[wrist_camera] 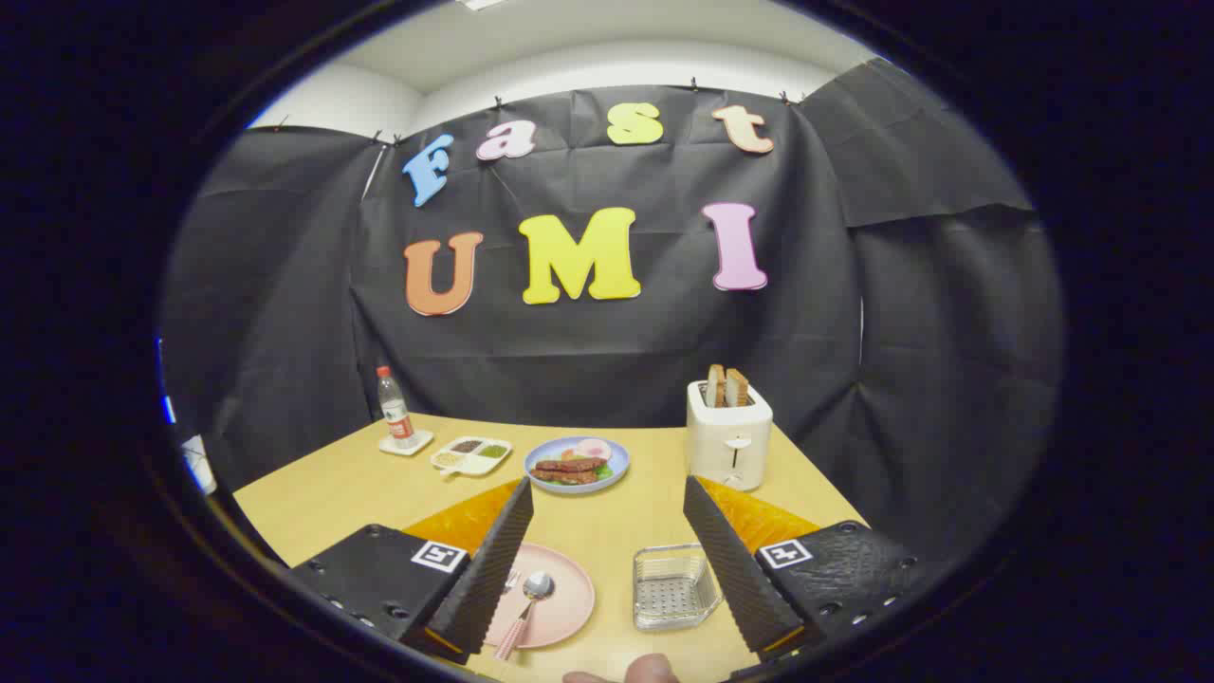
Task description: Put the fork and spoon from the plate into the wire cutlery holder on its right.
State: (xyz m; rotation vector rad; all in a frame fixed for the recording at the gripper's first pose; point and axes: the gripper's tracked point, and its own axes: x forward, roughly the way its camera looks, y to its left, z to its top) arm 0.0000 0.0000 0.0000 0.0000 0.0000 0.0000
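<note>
Between our tongs (607, 569), spread wide and holding nothing, we see the pink plate (560, 598) on the counter (332, 493), the spoon (527, 599) lying on it and the fork (511, 581) half hidden behind the left finger. Just right of the plate sits the wire cutlery holder (675, 588), with a toaster (728, 433) beyond.

The gripper-mounted fisheye camera sits above the near edge of the wooden table (379, 493), facing forward and slightly downward along the spread fingers of the gripper (607, 560). The pink plate (560, 607) and wire cutlery holder (671, 590) lie close; the toaster (728, 438) stands farther off.
</note>
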